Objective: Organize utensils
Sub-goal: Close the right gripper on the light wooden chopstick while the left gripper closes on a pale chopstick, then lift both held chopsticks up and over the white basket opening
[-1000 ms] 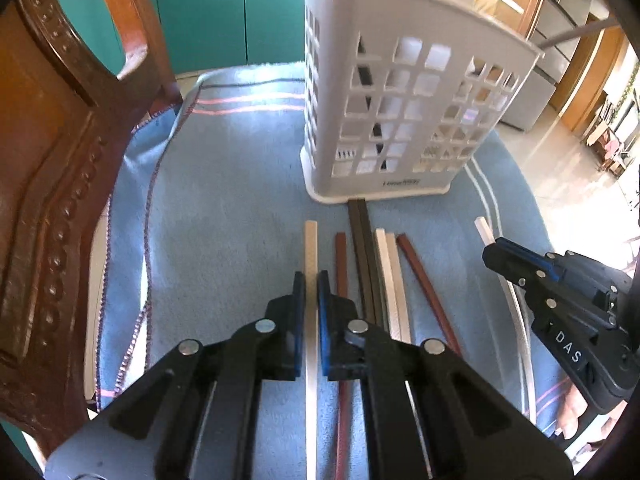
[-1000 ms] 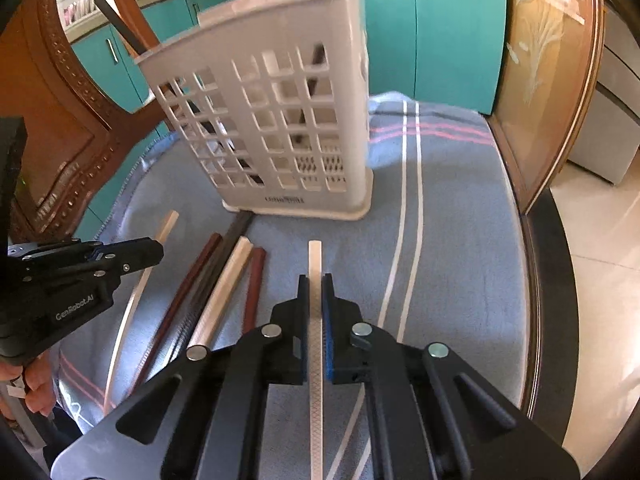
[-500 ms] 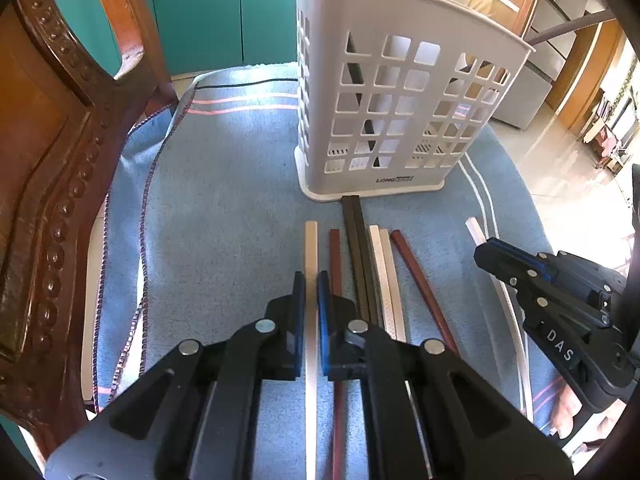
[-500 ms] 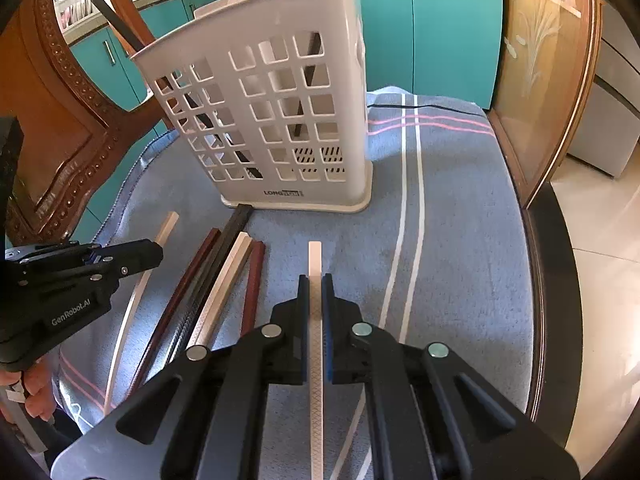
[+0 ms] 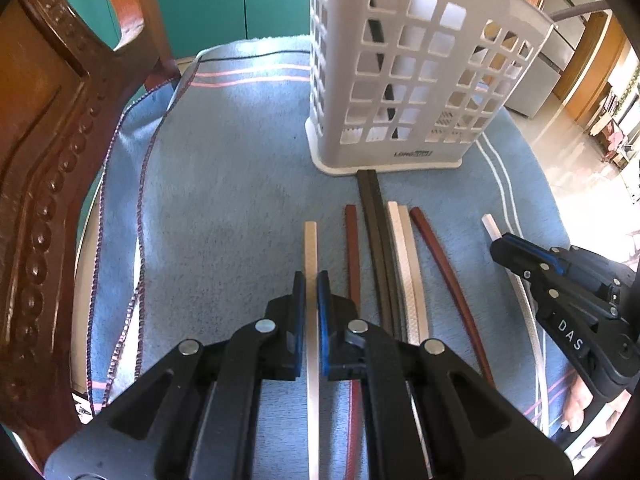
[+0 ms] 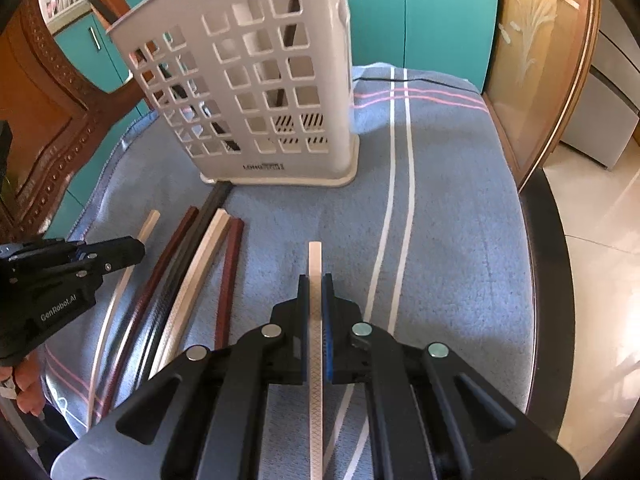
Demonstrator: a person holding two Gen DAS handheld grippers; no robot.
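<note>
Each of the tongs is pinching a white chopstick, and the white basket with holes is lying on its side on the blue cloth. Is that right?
Almost. The white basket is not on its side: both wrist views show it standing upright on the blue cloth. The left tongs and right tongs do each pinch a white chopstick.

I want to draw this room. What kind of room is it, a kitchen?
Probably a home kitchen or dining area. Teal cupboard doors line the back wall, a carved wooden chair stands at a table under a blue cloth, and a white utensil basket sits there with chopsticks before it.
</note>
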